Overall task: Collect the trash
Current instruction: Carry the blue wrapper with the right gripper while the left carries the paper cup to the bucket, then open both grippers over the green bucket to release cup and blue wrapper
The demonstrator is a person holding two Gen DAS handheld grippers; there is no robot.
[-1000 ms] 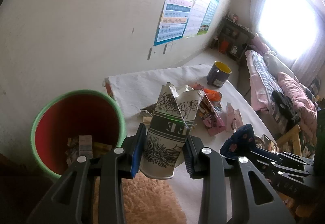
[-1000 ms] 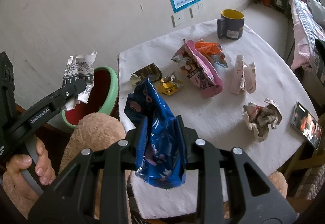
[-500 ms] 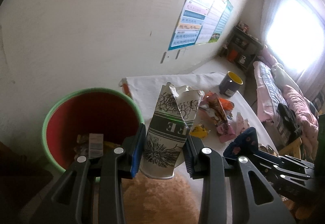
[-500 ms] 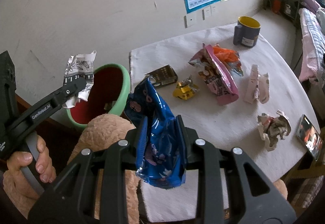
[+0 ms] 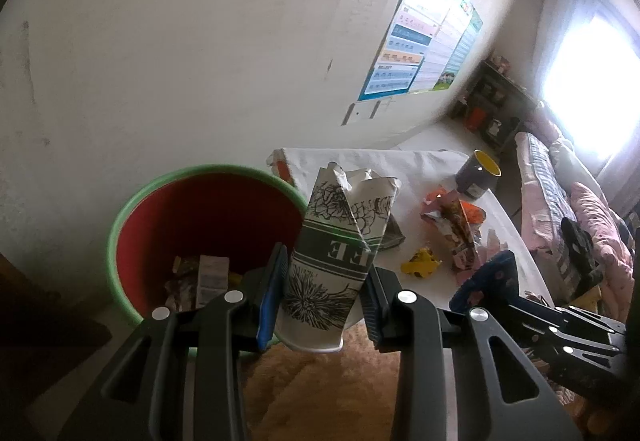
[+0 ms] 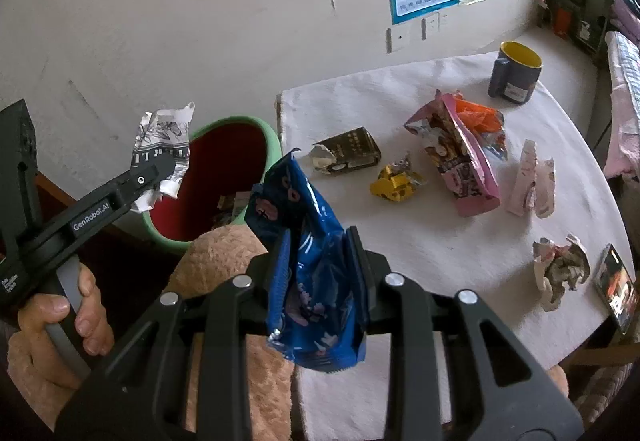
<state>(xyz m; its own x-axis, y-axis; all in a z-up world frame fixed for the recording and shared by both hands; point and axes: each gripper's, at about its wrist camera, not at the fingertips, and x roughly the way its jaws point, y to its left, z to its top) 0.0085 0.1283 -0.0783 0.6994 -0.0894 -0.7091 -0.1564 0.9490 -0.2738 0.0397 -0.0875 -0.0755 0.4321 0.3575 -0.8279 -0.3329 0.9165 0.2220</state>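
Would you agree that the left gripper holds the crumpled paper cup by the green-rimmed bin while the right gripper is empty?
Not quite: the right gripper is not empty. The right wrist view shows it shut on a blue snack bag. The rest stands: the left gripper holds the crumpled paper cup by the green-rimmed bin.

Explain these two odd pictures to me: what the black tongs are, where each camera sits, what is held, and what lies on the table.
No robot here: a person carries two black tongs, each with a camera looking along its fingers. In the left camera's picture, the left hand-held gripper is shut on a crushed black-and-white printed paper cup, next to a red bin with a green rim. In the right camera's picture, the right hand-held gripper is shut on a crinkled blue foil snack bag. On the white-clothed table lie a pink snack bag, a yellow wrapper, crumpled paper and a grey mug with a yellow inside.
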